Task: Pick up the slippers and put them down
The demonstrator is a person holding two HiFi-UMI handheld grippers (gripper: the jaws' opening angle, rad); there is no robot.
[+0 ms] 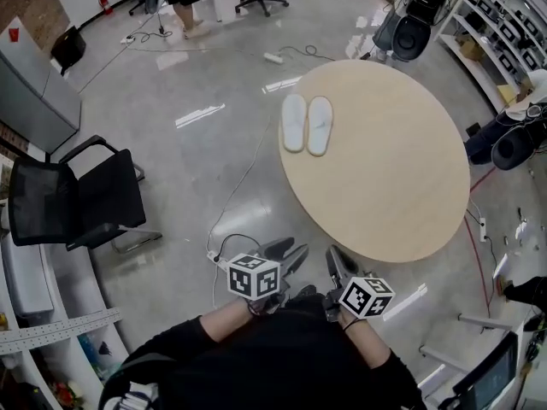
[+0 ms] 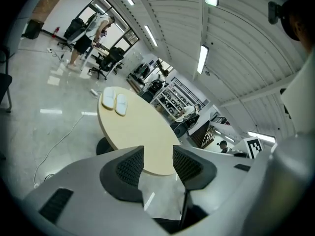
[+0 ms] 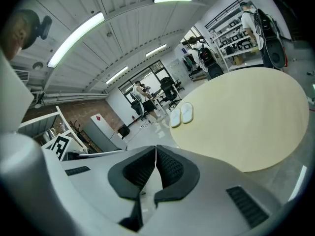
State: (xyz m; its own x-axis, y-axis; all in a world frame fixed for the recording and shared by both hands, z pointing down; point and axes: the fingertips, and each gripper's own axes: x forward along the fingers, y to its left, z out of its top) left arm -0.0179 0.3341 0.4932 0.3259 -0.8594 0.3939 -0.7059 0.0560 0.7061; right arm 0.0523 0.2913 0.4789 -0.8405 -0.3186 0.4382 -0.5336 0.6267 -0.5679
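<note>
Slippers (image 1: pixel 307 125) are lying together on the desk (image 1: pixel 385 178). The left hand-held gripper (image 1: pixel 289 254) is hovering spread and empty — the right hand-held gripper (image 1: pixel 336 260) is hovering pressed together.

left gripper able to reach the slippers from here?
Probably not yet: the slippers lie near the far edge of the table, and the left gripper, open and empty, hangs off its near edge. Nothing on the table blocks the way.

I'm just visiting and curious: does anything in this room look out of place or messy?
Only the pair of white slippers, lying side by side on the round table rather than the floor, though neatly aligned. A loose cable also trails across the floor. Nothing looks spilled or broken.
</note>
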